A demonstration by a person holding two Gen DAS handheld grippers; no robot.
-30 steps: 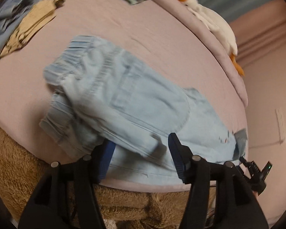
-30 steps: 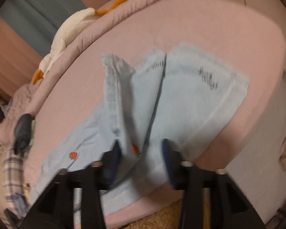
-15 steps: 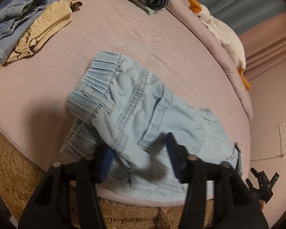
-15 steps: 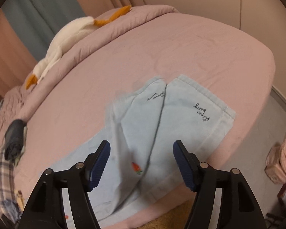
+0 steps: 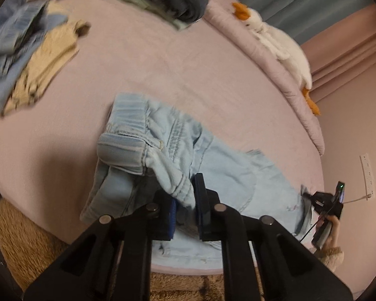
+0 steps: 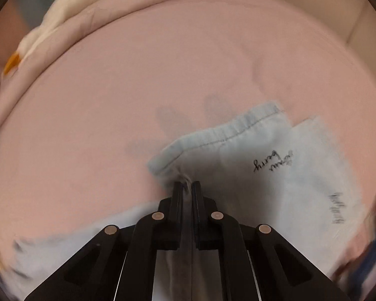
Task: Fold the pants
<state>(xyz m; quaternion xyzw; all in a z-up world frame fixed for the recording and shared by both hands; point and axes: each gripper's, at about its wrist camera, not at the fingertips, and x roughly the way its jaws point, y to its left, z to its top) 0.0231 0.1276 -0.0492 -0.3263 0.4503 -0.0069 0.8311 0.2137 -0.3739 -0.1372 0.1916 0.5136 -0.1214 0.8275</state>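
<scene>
A pink bed (image 5: 163, 57) carries the pants (image 5: 225, 175) along its near edge, clear of the clothes (image 5: 25, 57) heaped at the far left corner. The left gripper (image 5: 185, 200) pinches a bunched fold by the waistband; the right gripper (image 6: 185, 188) is clamped on a leg hem (image 6: 225, 135). Both ends are held, probably so one long fold carries over evenly.

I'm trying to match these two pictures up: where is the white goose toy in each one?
Left wrist view: white goose toy lies upper right, along the bed's raised pink edge.
Right wrist view: goose is a blurred white shape, upper left.
Shared landmark: light denim pants.
</scene>
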